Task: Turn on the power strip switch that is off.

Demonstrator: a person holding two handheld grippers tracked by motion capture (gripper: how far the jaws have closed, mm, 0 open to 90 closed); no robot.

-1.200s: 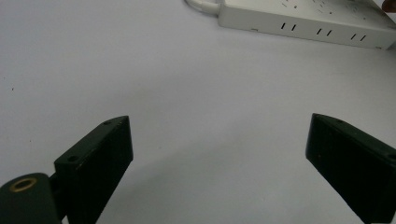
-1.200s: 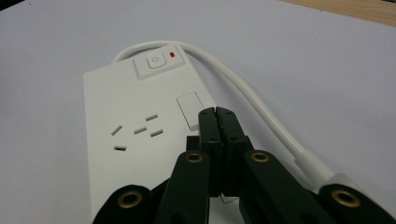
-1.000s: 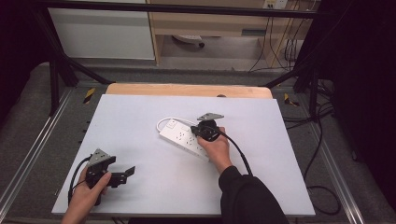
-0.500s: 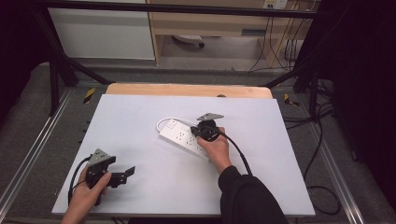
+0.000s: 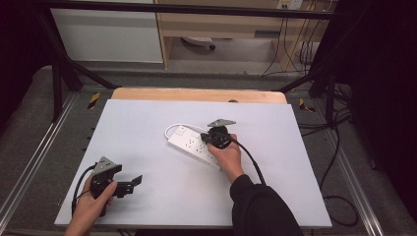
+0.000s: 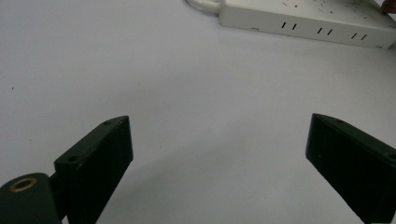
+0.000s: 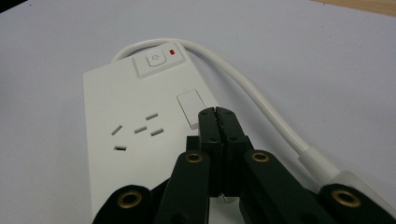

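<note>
A white power strip [image 5: 194, 145] lies on the white table [image 5: 147, 123], its white cable [image 5: 172, 129] looping at its far end. Over its near half hangs my right gripper [image 5: 209, 139], shut with nothing between the jaws. In the right gripper view the closed tips [image 7: 218, 113] hover just above the power strip [image 7: 135, 140], near its power button [image 7: 155, 59] and a small red light [image 7: 173, 52]. My left gripper [image 5: 136, 180] rests near the table's front left corner, open and empty. In the left gripper view its wide-apart fingers [image 6: 95, 161] frame bare table, with the power strip [image 6: 303, 21] far ahead.
A wooden board edge [image 5: 196, 94] runs along the table's far side. Metal frame rails [image 5: 29, 167] flank the table on both sides. Cables [image 5: 339, 196] lie on the grey floor at the right, and the right gripper's black cable [image 5: 251, 160] trails over the table.
</note>
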